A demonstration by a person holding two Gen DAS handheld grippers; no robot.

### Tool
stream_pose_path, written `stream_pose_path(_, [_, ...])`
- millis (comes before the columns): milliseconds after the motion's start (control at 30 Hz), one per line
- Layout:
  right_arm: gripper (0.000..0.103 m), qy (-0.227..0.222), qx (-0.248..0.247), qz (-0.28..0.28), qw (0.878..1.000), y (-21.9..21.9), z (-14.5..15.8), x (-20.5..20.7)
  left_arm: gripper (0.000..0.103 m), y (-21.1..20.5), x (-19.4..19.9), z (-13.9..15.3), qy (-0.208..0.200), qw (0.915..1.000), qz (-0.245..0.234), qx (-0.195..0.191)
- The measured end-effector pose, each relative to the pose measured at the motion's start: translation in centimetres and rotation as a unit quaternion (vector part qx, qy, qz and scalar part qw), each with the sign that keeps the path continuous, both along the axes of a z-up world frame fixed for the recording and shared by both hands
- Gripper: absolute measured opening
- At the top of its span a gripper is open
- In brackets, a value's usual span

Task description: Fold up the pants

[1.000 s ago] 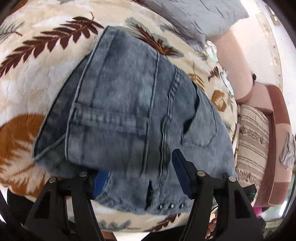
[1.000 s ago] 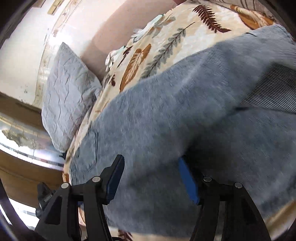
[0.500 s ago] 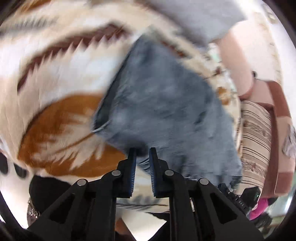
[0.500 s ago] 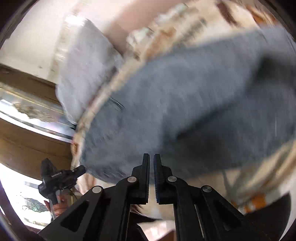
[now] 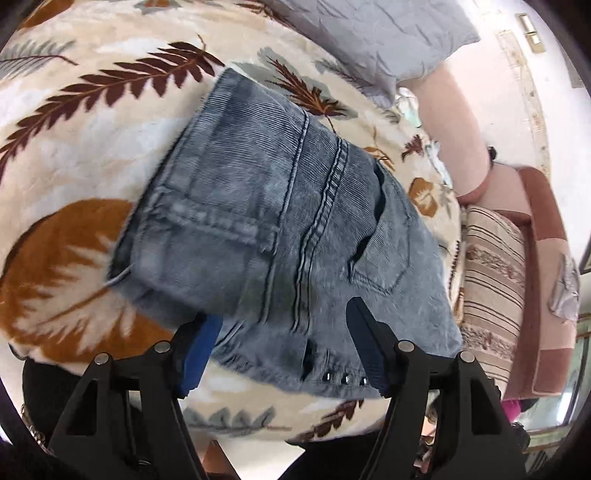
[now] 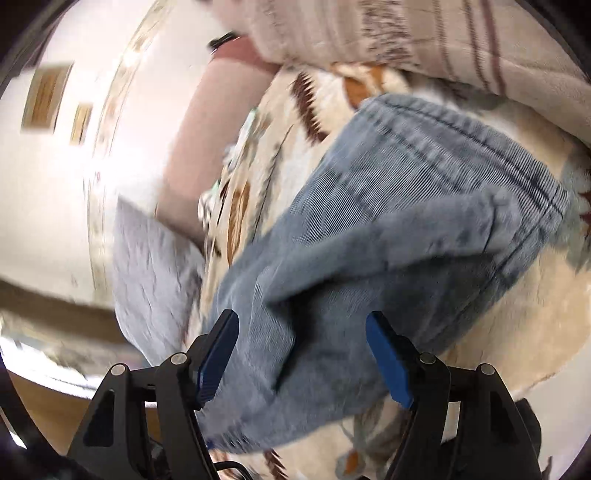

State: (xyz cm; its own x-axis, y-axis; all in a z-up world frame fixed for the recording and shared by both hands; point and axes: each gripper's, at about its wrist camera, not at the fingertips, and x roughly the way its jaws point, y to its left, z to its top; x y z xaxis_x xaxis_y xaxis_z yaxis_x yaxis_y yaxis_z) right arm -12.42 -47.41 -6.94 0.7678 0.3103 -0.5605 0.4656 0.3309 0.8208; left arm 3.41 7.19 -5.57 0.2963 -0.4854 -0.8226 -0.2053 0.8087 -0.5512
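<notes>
The faded blue jeans (image 5: 280,229) lie folded in a compact stack on a cream blanket with leaf prints (image 5: 74,140). A back pocket and the waistband with studs face me in the left wrist view. My left gripper (image 5: 284,350) is open, its blue pads either side of the near edge of the stack. In the right wrist view the jeans (image 6: 388,258) look rumpled and the picture is blurred. My right gripper (image 6: 303,354) is open, its fingers straddling a fold of denim at the near end. Neither gripper holds cloth.
A grey quilted pillow (image 5: 388,33) lies at the far edge of the blanket, also in the right wrist view (image 6: 155,266). A striped beige cushion (image 5: 491,280) and a pink-brown sofa arm (image 5: 546,236) stand to the right. A pale wall (image 6: 55,184) is behind.
Both grippers were shut half a second ago and have opened again over the jeans. Both have moved back in over the stack, and the right wrist view has swung.
</notes>
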Motion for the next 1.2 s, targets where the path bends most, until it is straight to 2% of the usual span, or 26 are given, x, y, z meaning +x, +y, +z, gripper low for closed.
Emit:
stream_pose_path(67, [0.074, 0.001, 0.033, -0.033, 0.999, -1.4, -1.0, 0.0, 0.067, -0.5, 0.9, -0.5, 0.006, 0.9999, 0.002, 0.010])
stream_pose_path(100, [0.073, 0.005, 0.048, -0.047, 0.998, -1.9, -1.6, 0.0, 0.060, -0.7, 1.5, -0.7, 0.011, 0.9997, 0.003, 0.019])
stream_pose_path(133, [0.070, 0.019, 0.062, -0.061, 0.996, -2.5, -2.4, 0.1, 0.025, -0.8, 1.9, -0.9, 0.017, 0.9993, 0.005, 0.033])
stream_pose_path(167, [0.049, 0.029, 0.076, -0.068, 0.994, -2.8, -3.1, 0.3, 0.012, -0.9, 2.5, -0.9, 0.026, 0.9987, 0.003, 0.045])
stream_pose_path(200, [0.008, 0.035, 0.080, -0.067, 0.994, -3.1, -3.3, 0.8, 0.012, -0.6, 2.8, -0.6, 0.029, 0.9991, 0.003, 0.032])
stream_pose_path(233, [0.007, 0.032, 0.070, -0.052, 0.996, -3.8, -2.5, 1.2, 0.010, -0.1, 2.7, 0.3, 0.021, 0.9995, 0.012, 0.021])
stream_pose_path(300, [0.004, -0.007, 0.032, -0.043, 0.999, -4.2, 0.7, 1.2, 0.010, 0.7, 1.8, 2.7, -0.010, 0.9999, 0.011, 0.006])
stream_pose_path(333, [0.004, -0.045, -0.002, -0.027, 0.999, -4.3, 3.7, 0.7, 0.010, 0.9, 1.1, 4.0, -0.029, 0.9995, 0.007, 0.009])
stream_pose_path(367, [0.004, -0.053, -0.032, -0.016, 0.998, -4.1, 5.3, 0.3, 0.010, 1.0, 0.2, 5.1, -0.049, 0.9986, 0.001, 0.020])
stream_pose_path(433, [0.005, -0.038, -0.108, 0.011, 0.993, -3.3, 7.5, -1.4, 0.010, 1.3, -1.4, 5.3, -0.059, 0.9974, -0.010, 0.039])
stream_pose_path(467, [0.005, -0.019, -0.117, 0.018, 0.993, -3.1, 7.0, -1.9, 0.010, 1.5, -2.0, 4.2, -0.046, 0.9980, -0.016, 0.040])
stream_pose_path(533, [0.005, 0.039, -0.096, 0.027, 0.994, -3.2, 3.2, -3.3, 0.010, 1.8, -2.4, 1.0, 0.000, 0.9989, -0.016, 0.044])
stream_pose_path(600, [0.007, 0.084, -0.068, 0.028, 0.994, -3.1, -0.4, -4.6, 0.010, 2.4, -2.6, -1.8, 0.040, 0.9990, -0.003, 0.022])
stream_pose_path(633, [0.010, 0.095, -0.046, 0.026, 0.994, -3.0, -2.1, -5.3, 0.010, 2.8, -2.6, -1.8, 0.037, 0.9992, 0.005, 0.010])
stream_pose_path(700, [0.014, 0.090, -0.024, 0.013, 0.996, -3.1, -3.0, -6.3, 0.010, 2.6, -2.5, -0.8, 0.031, 0.9993, -0.005, 0.020])
stream_pose_path(733, [0.016, 0.081, -0.022, 0.004, 0.997, -3.4, -2.5, -6.4, 0.010, 2.3, -2.5, -0.3, 0.024, 0.9992, -0.013, 0.029])
stream_pose_path(800, [0.034, 0.081, -0.040, -0.002, 0.996, -3.9, -1.3, -6.8, 0.011, 1.8, -3.0, 0.9, 0.008, 0.9983, -0.039, 0.043])
stream_pose_path(867, [0.039, 0.083, -0.070, -0.013, 0.994, -4.6, 0.6, -7.4, 0.013, 1.8, -3.8, 1.9, -0.012, 0.9967, -0.062, 0.050])
stream_pose_path(967, [0.041, 0.078, -0.131, -0.029, 0.988, -5.0, 4.1, -8.9, 0.015, 3.4, -5.2, 3.2, -0.041, 0.9935, -0.089, 0.058])
stream_pose_path(1000, [0.046, 0.073, -0.150, -0.032, 0.985, -5.5, 5.2, -9.1, 0.015, 3.8, -5.0, 3.7, -0.051, 0.9925, -0.089, 0.066])
stream_pose_path(1033, [0.050, 0.069, -0.174, -0.028, 0.982, -5.8, 6.2, -8.7, 0.018, 4.3, -4.8, 4.2, -0.057, 0.9921, -0.084, 0.074])
stream_pose_path(1100, [0.059, 0.064, -0.203, -0.017, 0.977, -6.3, 7.2, -7.6, 0.032, 5.8, -3.6, 5.1, -0.068, 0.9919, -0.061, 0.088])
stream_pose_path(1133, [0.063, 0.058, -0.215, -0.007, 0.975, -6.5, 7.6, -5.9, 0.046, 6.4, -2.7, 5.2, -0.072, 0.9921, -0.047, 0.092])
stream_pose_path(1167, [0.066, 0.055, -0.220, 0.002, 0.974, -6.8, 7.7, -4.8, 0.055, 6.8, -1.6, 5.3, -0.077, 0.9925, -0.035, 0.089])
stream_pose_path(1200, [0.066, 0.057, -0.226, 0.007, 0.972, -7.2, 7.6, -3.3, 0.057, 7.4, -0.5, 5.1, -0.075, 0.9930, -0.023, 0.089])
